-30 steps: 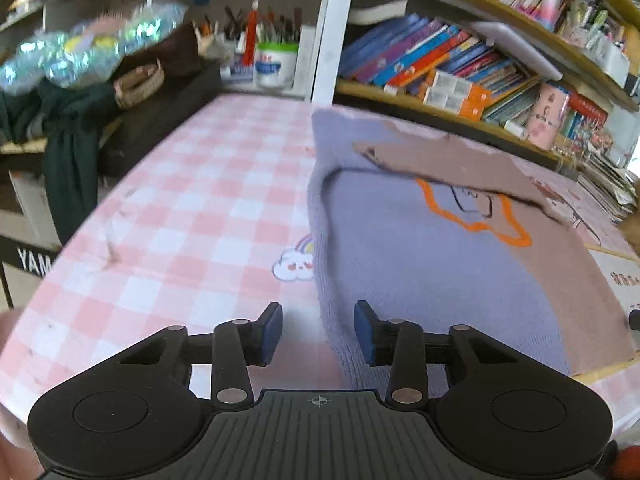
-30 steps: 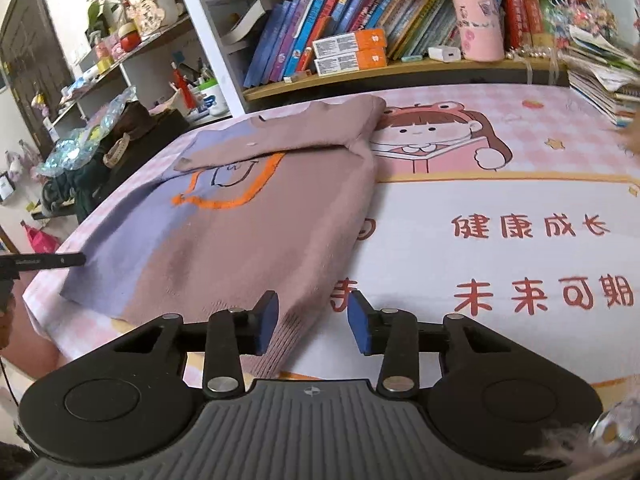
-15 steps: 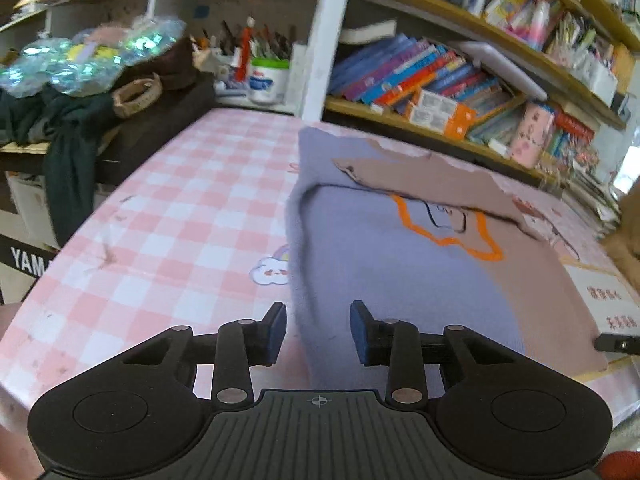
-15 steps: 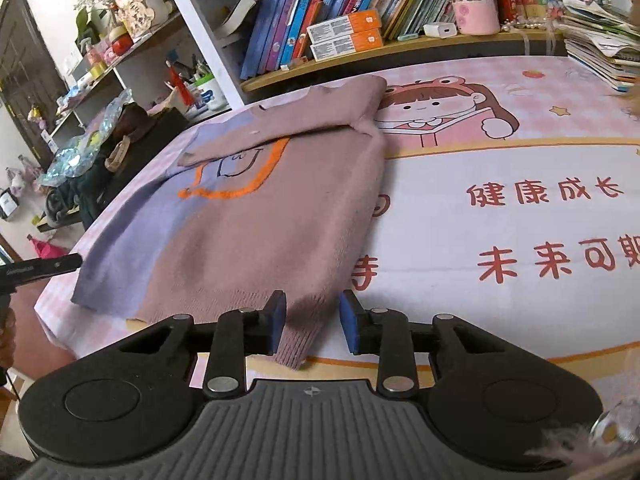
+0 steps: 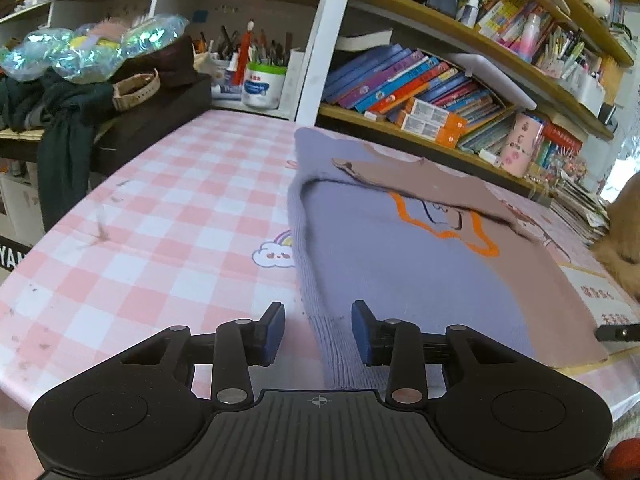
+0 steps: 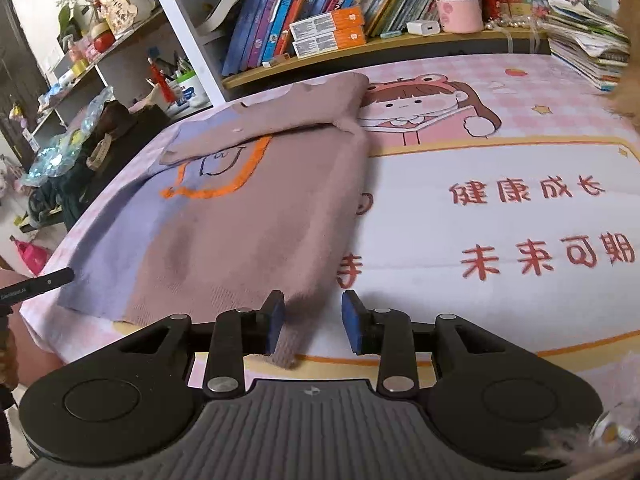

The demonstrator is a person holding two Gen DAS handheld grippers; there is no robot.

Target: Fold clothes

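Note:
A lilac and dusty-pink knit sweater [image 5: 400, 264] with an orange outline lies flat on the table, its sleeves folded across the chest. It also shows in the right wrist view [image 6: 248, 216]. My left gripper [image 5: 318, 330] is open, its jaws on either side of the lilac bottom hem corner. My right gripper [image 6: 312, 322] is open, its jaws on either side of the pink bottom hem corner near the front edge.
The table has a pink checked cloth [image 5: 160, 216] and a cartoon print with red characters [image 6: 520, 216]. Bookshelves [image 5: 420, 92] stand behind it. Dark clothes and a bag [image 5: 80, 92] lie at the left. Stacked magazines [image 6: 588, 52] sit at the far right.
Both grippers have moved forward to the sweater's bottom hem, so that the hem corners now sit between their open jaws. The sweater has not moved.

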